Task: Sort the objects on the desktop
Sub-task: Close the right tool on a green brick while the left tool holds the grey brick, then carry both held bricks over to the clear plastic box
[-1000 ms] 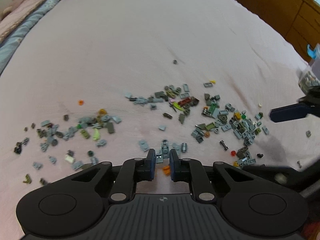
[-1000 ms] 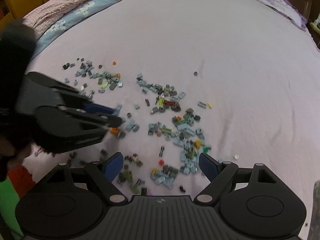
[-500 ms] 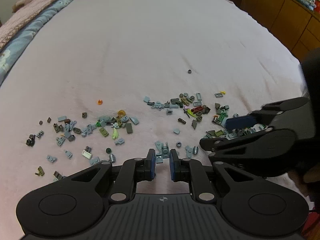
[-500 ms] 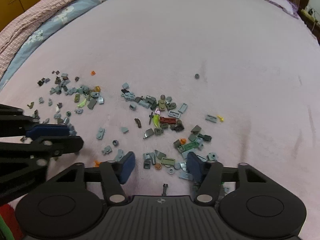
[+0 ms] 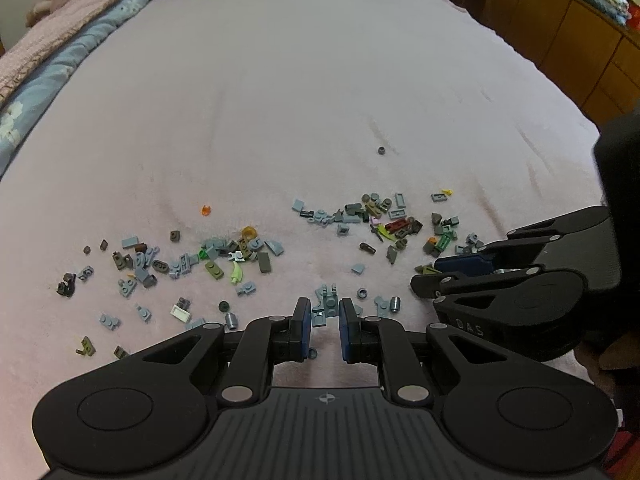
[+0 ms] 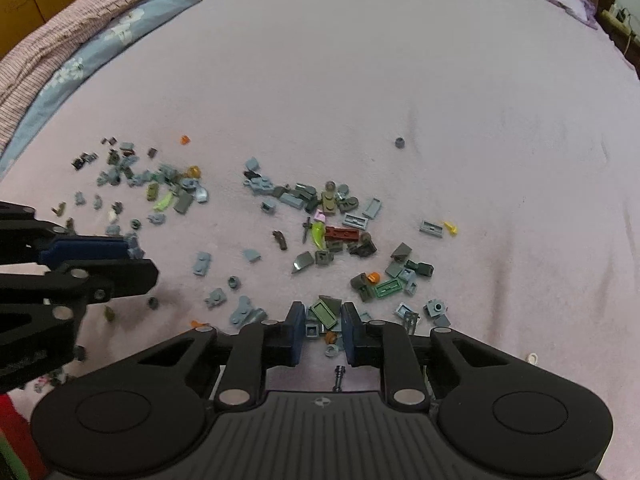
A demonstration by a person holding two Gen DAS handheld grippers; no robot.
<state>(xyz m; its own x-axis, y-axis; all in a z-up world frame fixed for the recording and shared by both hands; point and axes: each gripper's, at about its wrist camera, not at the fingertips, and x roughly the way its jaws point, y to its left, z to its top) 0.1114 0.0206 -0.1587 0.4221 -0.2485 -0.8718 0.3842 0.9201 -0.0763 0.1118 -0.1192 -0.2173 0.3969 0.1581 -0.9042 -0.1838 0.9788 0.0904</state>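
Note:
Many small toy bricks, mostly grey, lie scattered on a pink bedsheet (image 5: 320, 80): a left cluster (image 5: 224, 256) and a right cluster (image 5: 384, 220). My left gripper (image 5: 325, 312) is low over the sheet with its jaws narrowly apart around a grey brick (image 5: 328, 304); no grip is visible. My right gripper (image 6: 323, 320) has its jaws narrowed around a dark green tile (image 6: 325, 312) lying on the sheet. Each gripper shows in the other's view: the right (image 5: 460, 268) and the left (image 6: 120, 248).
A lone grey round stud (image 5: 382, 151) lies farther out on the sheet. A folded blue and pink quilt (image 5: 60, 52) runs along the left. Wooden cabinets (image 5: 580, 40) stand at the right.
My right gripper's jaws have closed from wide open to a narrow gap and moved forward over the right cluster. My left gripper has stayed narrow and shifted slightly.

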